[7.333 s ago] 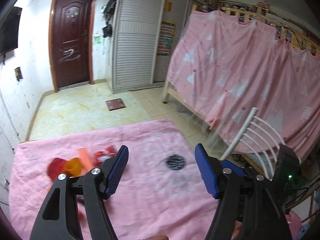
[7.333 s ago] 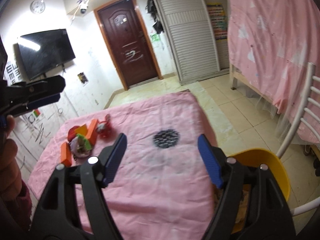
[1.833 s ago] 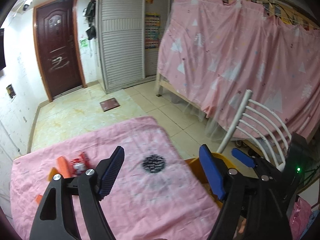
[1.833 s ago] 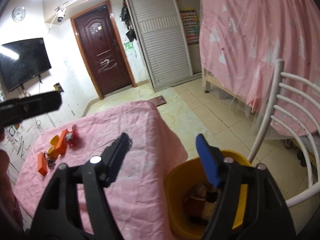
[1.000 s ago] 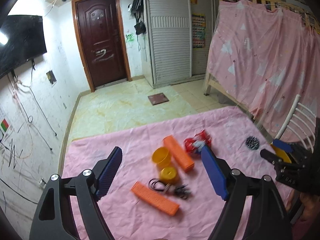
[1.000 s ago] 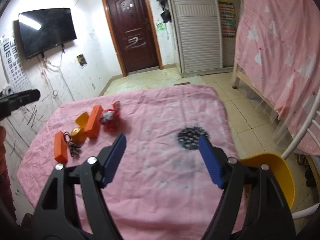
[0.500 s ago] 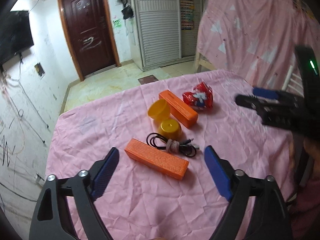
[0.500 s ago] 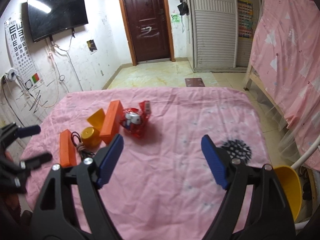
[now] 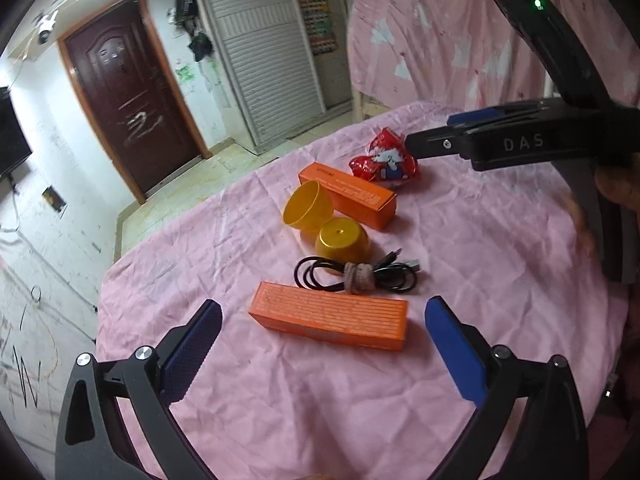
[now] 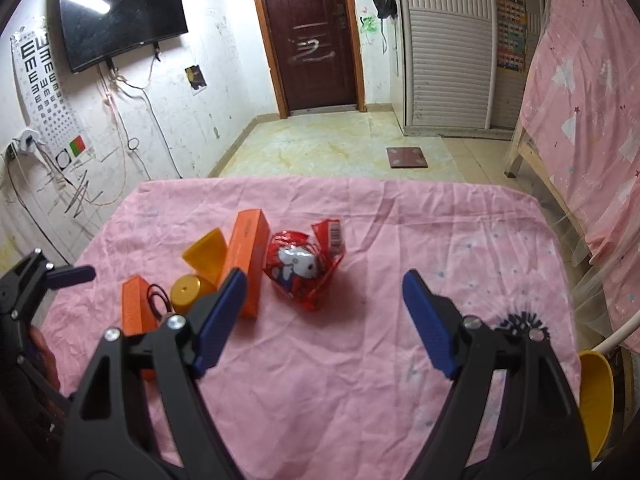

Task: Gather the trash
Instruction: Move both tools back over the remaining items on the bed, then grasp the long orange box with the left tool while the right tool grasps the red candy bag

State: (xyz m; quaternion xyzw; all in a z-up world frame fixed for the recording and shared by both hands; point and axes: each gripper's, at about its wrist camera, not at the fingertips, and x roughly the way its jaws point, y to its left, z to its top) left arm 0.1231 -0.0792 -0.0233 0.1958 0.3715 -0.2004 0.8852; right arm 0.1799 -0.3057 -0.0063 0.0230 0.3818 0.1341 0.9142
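On the pink tablecloth point(image 9: 460, 240) lie two orange boxes, the near one point(image 9: 328, 315) just ahead of my open left gripper point(image 9: 320, 344), the far one point(image 9: 347, 194) behind two yellow cup halves point(image 9: 325, 220). A coiled black cable point(image 9: 356, 272) lies between them. A red crumpled snack wrapper point(image 9: 386, 162) point(image 10: 306, 266) lies farther on, ahead of my open, empty right gripper point(image 10: 322, 312). The right gripper also shows at the right of the left wrist view point(image 9: 520, 136). The yellow trash bin point(image 10: 596, 392) stands off the table's right edge.
A black spiky blot point(image 10: 524, 320) marks the cloth near the right fingertip. A white chair rail point(image 10: 616, 336) is by the bin. A pink-curtained bed point(image 10: 592, 120) stands at the right; door, wardrobe and TV are behind.
Both grippers have swung away from the bin toward the table's clutter and moved closer. The left gripper now hovers over the near orange box; the right faces the red wrapper.
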